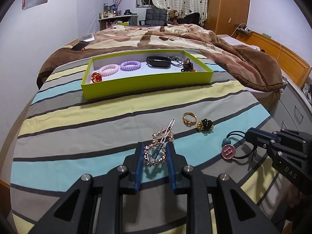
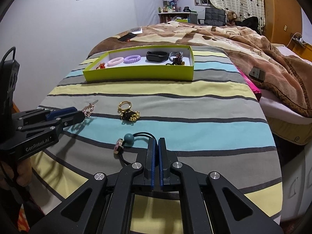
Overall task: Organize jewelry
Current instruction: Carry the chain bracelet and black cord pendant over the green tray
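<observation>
Left wrist view, left claw [image 1: 155, 152] pinching rose-gold hair clip [image 1: 159, 148], pin pointing away; right claw [image 2: 156, 146] pinching black hair tie [image 2: 143, 136]

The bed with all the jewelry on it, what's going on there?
A person is sorting jewelry into a green tray with two handheld tools. The left claw grips a rose-gold hair clip; the right claw is shut on a black hair tie. A gold ring lies loose on the striped bedspread.
</observation>
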{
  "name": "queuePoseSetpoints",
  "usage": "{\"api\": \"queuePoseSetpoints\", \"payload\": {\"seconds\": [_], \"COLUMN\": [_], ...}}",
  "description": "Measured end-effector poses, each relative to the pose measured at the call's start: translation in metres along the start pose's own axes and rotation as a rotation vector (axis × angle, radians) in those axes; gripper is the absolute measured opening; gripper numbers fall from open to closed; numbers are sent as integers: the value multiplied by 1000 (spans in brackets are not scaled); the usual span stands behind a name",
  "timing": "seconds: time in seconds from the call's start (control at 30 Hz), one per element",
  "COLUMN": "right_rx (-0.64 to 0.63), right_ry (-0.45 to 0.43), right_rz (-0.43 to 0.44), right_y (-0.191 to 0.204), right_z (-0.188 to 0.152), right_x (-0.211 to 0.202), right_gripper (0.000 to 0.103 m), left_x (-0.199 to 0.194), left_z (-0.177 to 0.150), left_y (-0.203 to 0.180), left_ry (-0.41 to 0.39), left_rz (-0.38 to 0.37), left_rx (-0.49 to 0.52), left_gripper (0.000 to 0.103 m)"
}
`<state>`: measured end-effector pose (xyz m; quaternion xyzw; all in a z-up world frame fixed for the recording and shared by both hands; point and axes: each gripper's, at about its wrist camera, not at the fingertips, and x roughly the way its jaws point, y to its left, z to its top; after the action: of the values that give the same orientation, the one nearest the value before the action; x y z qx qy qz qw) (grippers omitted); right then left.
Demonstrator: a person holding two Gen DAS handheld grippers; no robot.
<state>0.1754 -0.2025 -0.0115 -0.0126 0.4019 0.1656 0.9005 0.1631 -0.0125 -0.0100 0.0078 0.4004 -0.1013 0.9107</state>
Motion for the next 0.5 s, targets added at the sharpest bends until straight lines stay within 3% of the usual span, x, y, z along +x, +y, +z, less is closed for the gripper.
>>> {"api": "queuePoseSetpoints", "payload": {"seconds": [0.5], "right_rx": [-23], "right_ry": [-59], "right_rz": [16], "right_y": [5], "right_z": [14], "right_x": [-19], "right_gripper": [2], "left_x": [-21], "left_z": [0], "left_y": [3], "left_ry": [-49], "left_rz": [-4], "left_rx": [-21], "left_gripper": [24]}}
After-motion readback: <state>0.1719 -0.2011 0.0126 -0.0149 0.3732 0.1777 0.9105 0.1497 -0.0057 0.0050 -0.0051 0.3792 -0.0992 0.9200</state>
